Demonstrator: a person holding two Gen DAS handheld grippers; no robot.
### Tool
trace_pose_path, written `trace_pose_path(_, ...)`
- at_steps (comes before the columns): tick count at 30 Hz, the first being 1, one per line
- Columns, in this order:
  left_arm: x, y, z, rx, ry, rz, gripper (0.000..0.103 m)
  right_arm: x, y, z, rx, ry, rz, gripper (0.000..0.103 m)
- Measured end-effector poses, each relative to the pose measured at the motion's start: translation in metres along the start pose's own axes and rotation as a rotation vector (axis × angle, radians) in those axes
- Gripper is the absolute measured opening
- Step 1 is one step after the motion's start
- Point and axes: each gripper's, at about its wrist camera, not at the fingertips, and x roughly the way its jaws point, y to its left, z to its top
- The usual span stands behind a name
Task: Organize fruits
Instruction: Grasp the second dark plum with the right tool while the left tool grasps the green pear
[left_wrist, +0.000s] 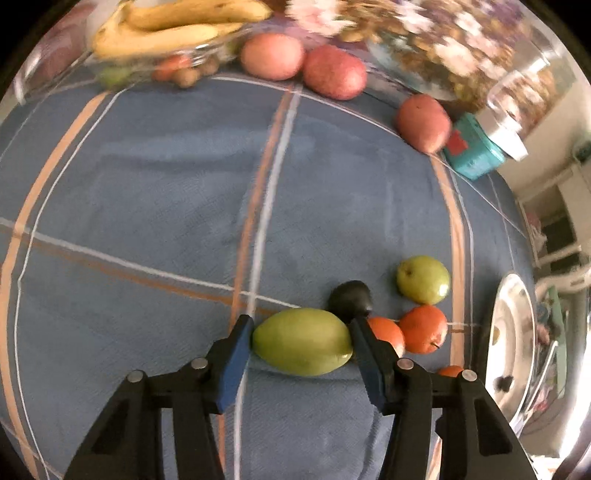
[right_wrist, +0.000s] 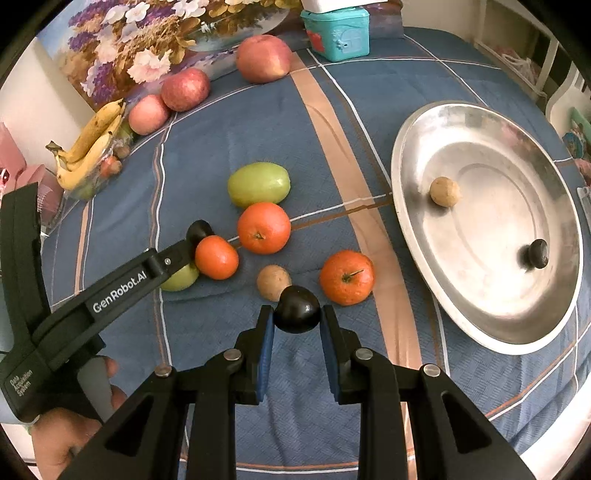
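Pick-up step, both sides: your left gripper (left_wrist: 301, 341) clamps a green fruit (left_wrist: 302, 341) on the counter (left_wrist: 147, 184), your right gripper (right_wrist: 296, 325) pinches a dark plum (right_wrist: 297, 309); next, probably, lift each clear and carry to the tray (right_wrist: 413, 236).

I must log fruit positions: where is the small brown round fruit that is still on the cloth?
In the right wrist view the small brown fruit lies on the cloth, touching the dark plum, left of an orange.

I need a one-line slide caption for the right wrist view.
Right gripper grips a dark plum near oranges, beside a metal tray.
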Motion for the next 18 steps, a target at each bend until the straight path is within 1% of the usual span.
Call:
trace_pose_path(3, -0.005, 0.013, 0.001, -0.059, -0.011, 0.033, 0.057, -0.002, -0.004, -0.001, 0.002, 0.001, 0.0, 0.026)
trace_pose_path(6, -0.013, 0.027, 0.004, -0.1, -0.039, 0.089, 0.057, -0.005, -0.01, 0.0, 0.011, -0.006, -0.017, 0.026)
trace_pose_path(10, -0.024, 0.035, 0.006, -0.127, -0.072, 0.107, 0.057, -0.012, -0.022, 0.003, 0.043, -0.027, -0.023, 0.026)
trace_pose_path(13, -0.036, 0.028, 0.009, -0.115, -0.107, 0.106, 0.057, -0.02, -0.032, 0.005, 0.064, -0.047, -0.02, 0.026)
trace_pose_path(15, -0.043, 0.021, 0.005, -0.099, -0.123, 0.097, 0.057, -0.027, -0.037, 0.008, 0.075, -0.068, -0.027, 0.026)
trace_pose_path(18, -0.049, -0.002, 0.003, -0.041, -0.138, 0.07, 0.057, -0.039, -0.053, 0.013, 0.101, -0.109, -0.057, 0.026)
